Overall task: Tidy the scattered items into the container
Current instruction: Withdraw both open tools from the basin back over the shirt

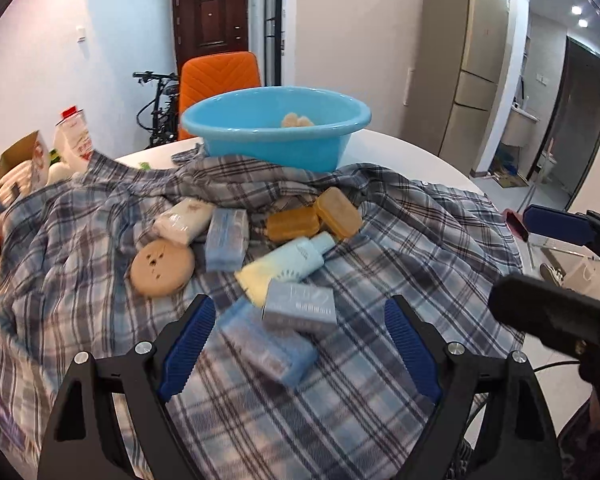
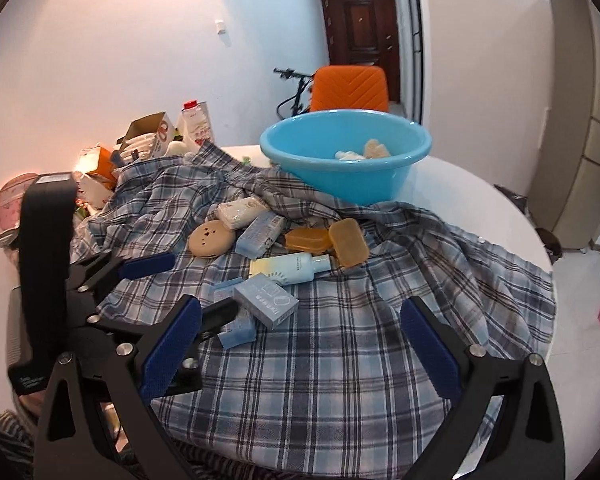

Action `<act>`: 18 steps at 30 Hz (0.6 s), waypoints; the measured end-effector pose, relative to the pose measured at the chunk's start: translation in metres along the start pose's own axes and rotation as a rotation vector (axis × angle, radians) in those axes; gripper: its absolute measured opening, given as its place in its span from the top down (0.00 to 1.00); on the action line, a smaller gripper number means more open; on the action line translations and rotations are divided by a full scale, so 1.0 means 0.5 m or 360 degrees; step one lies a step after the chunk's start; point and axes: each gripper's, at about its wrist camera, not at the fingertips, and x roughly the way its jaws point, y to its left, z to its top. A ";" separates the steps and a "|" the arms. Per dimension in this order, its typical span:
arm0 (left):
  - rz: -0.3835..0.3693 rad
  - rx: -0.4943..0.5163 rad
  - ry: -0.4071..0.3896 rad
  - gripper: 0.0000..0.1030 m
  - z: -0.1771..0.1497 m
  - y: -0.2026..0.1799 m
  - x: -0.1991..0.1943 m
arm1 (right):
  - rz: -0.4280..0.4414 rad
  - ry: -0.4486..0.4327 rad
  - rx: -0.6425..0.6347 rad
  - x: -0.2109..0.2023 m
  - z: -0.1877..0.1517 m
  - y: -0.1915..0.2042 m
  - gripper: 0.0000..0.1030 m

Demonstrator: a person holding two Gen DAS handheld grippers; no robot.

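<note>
A blue plastic basin [image 1: 276,128] [image 2: 346,156] stands at the far side of a plaid cloth [image 1: 400,240] [image 2: 340,360], with a few pale items inside. Scattered on the cloth are a grey-blue box [image 1: 300,306] [image 2: 266,300], a blue soap case [image 1: 266,346] [image 2: 236,330], a pale blue and yellow tube [image 1: 288,264] [image 2: 288,268], two amber soap bars [image 1: 294,224] [image 2: 308,239], a round tan disc [image 1: 162,266] [image 2: 212,239], a blue pack [image 1: 227,240] [image 2: 260,234] and a white pack [image 1: 184,220] [image 2: 240,210]. My left gripper [image 1: 296,344] is open, its jaws on either side of the blue soap case. My right gripper [image 2: 300,352] is open and empty.
An orange chair [image 1: 220,76] [image 2: 350,88] stands behind the round white table [image 1: 420,156] [image 2: 480,200]. Cartons and a bottle [image 1: 74,136] [image 2: 198,124] clutter the table's left side. My right gripper's blue finger [image 1: 560,224] shows at the left view's right edge.
</note>
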 end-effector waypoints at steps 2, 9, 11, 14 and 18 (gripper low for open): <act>0.0016 -0.0007 0.0006 0.14 -0.017 0.004 -0.010 | -0.0050 -0.0032 -0.0016 -0.002 -0.017 0.010 0.03; 0.0033 -0.0058 0.0084 0.14 -0.055 0.032 0.015 | -0.0080 -0.0027 -0.0068 0.045 -0.068 0.028 0.03; 0.0033 -0.0063 0.0097 0.14 -0.060 0.037 0.028 | -0.0106 -0.0034 -0.0089 0.059 -0.076 0.029 0.04; 0.0017 -0.0073 0.0111 0.14 -0.063 0.043 0.050 | -0.0120 -0.0078 -0.0090 0.076 -0.080 0.021 0.03; 0.0009 -0.0113 0.0127 0.14 -0.058 0.056 0.083 | -0.0128 -0.0055 -0.0047 0.105 -0.078 -0.004 0.03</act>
